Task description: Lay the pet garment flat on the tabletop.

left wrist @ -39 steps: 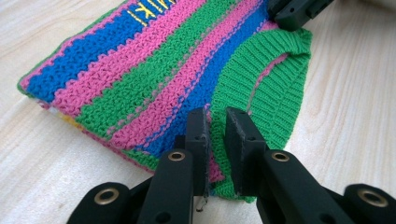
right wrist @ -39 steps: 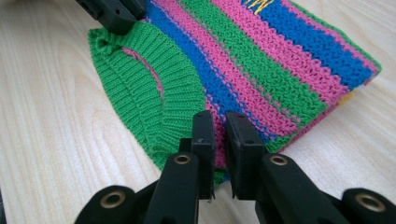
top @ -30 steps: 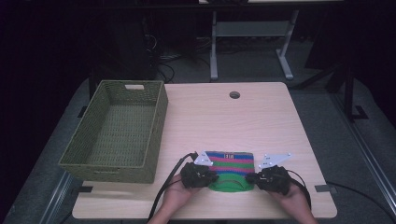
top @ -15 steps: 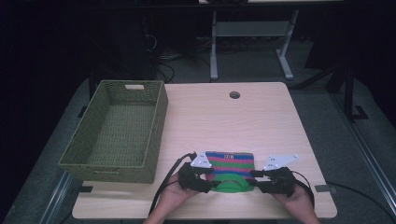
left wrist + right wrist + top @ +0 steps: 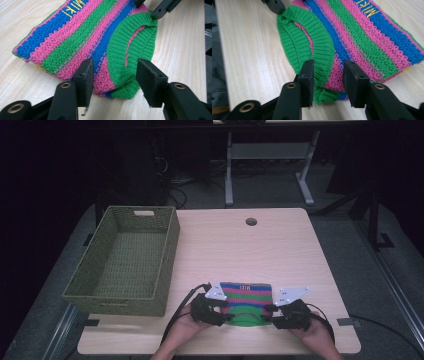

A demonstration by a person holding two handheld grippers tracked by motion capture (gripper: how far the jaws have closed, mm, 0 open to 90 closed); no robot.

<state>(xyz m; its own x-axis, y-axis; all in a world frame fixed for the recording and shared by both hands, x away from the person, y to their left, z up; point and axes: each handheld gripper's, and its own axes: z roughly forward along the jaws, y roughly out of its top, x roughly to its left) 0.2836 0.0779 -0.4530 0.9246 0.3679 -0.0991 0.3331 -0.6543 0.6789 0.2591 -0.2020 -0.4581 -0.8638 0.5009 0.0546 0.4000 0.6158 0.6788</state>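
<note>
The striped knit (image 5: pixel 246 297) is lying on the table (image 5: pixel 280 250) between both grippers, the left gripper (image 5: pixel 113 75) and right gripper (image 5: pixel 328 75) each standing apart around its green collar corners, having just been opening.

In the high view the yellow letters (image 5: pixel 245 286) on the striped knit top (image 5: pixel 246 296) are too small to read. Both gripper views cut those letters off at the top edge. The person's hands (image 5: pixel 186 332) hide part of the tabletop's near edge (image 5: pixel 240 347).
</note>
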